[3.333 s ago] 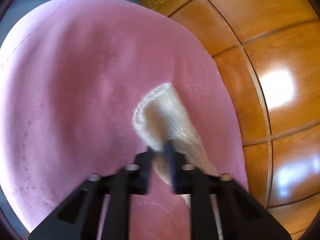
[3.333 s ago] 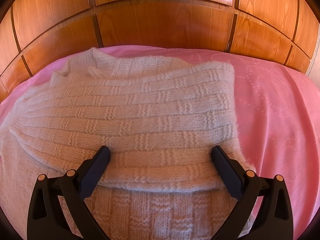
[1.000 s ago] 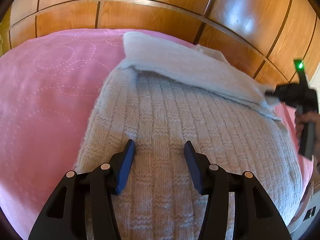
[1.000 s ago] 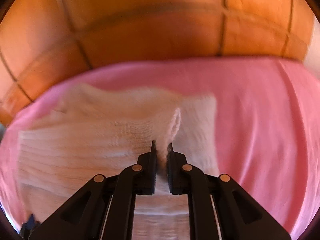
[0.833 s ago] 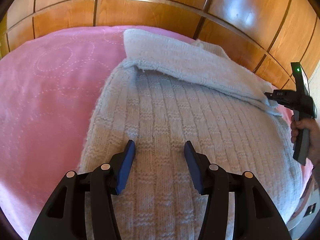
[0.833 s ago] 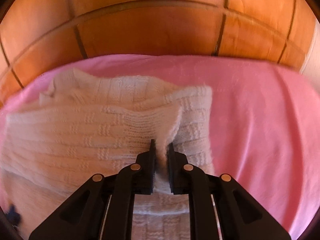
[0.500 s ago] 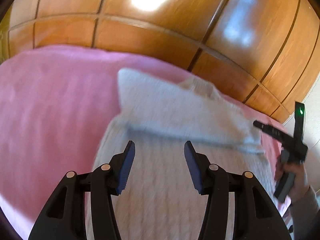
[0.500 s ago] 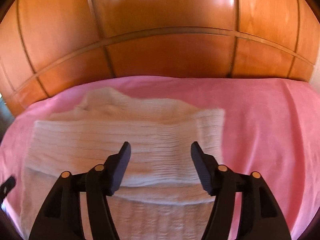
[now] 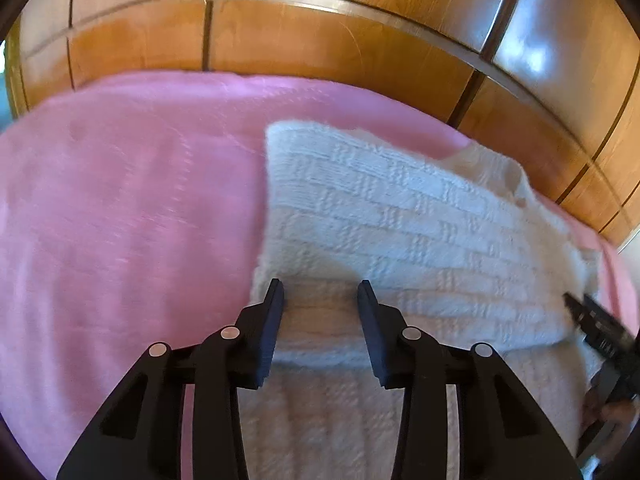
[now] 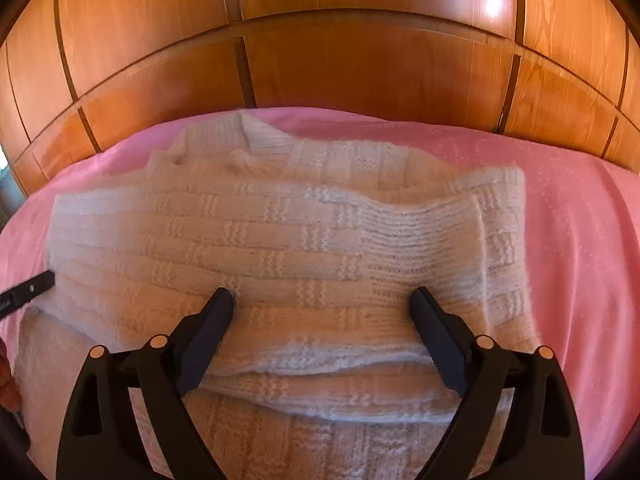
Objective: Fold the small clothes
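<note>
The cream knitted sweater [image 10: 280, 240] lies on the pink bedspread [image 10: 580, 220] before the wooden wardrobe doors [image 10: 360, 60], its sleeves folded across the chest. The loose, springy sleeve layers could slide or unfold if dragged. The right tool [image 10: 322, 304], jaws just spread wide, holds nothing; the left tool [image 9: 320, 294], just narrowed, straddles the sleeve edge without gripping, so closing may catch only one layer.

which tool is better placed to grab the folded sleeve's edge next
Left, probably. The left tool sits partly open right at the near left edge of the sleeve folded across the sweater. The right tool has just opened wide, with nothing between its fingers.
</note>
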